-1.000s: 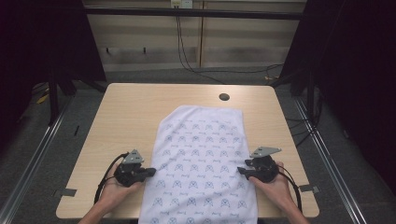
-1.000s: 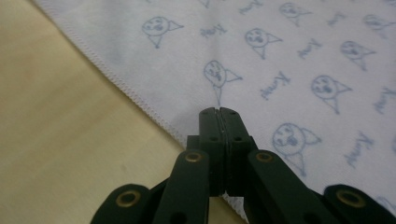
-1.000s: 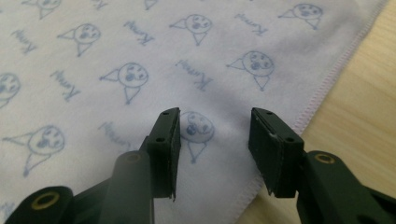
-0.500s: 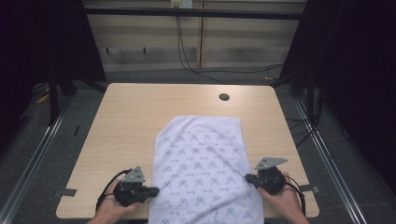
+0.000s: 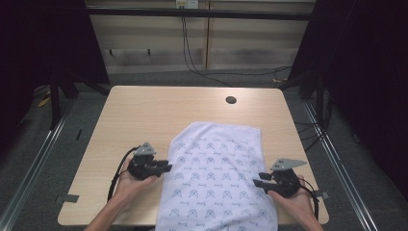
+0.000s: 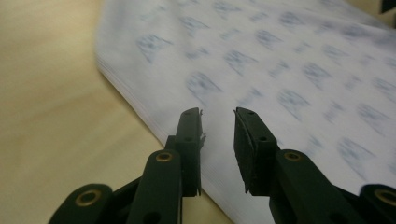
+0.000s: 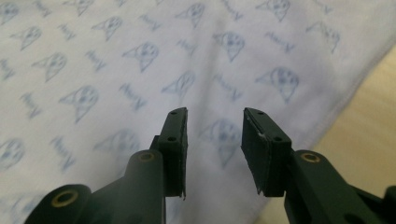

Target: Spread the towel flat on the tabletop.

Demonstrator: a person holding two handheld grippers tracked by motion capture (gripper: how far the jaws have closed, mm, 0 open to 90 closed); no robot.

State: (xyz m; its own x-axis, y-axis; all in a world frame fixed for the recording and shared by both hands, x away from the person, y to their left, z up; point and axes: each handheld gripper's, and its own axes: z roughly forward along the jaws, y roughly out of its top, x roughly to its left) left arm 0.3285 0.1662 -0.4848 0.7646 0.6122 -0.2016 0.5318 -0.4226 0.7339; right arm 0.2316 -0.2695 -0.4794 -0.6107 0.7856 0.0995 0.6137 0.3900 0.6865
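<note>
Only unreadable blue marks on cloth (image 5: 216, 178)

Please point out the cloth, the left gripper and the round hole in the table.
cloth (image 5: 216, 178): high view, its middle.
left gripper (image 5: 166, 167): high view, between its fingertips.
hole (image 5: 231, 100): high view, its centre.

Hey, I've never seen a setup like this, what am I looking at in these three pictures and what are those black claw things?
A person sits at a wooden table holding a hand-operated two-jaw tool in each hand. The high view looks down from above: the left gripper and right gripper sit at either side of a white patterned cloth spread flat on the table. The other two pictures come from small cameras riding on each tool, looking along its black jaws. In both, the jaws stand apart, having just been opening, with nothing pinched between them; the cloth lies beneath them. A small dark hole marks the tabletop beyond.
</note>
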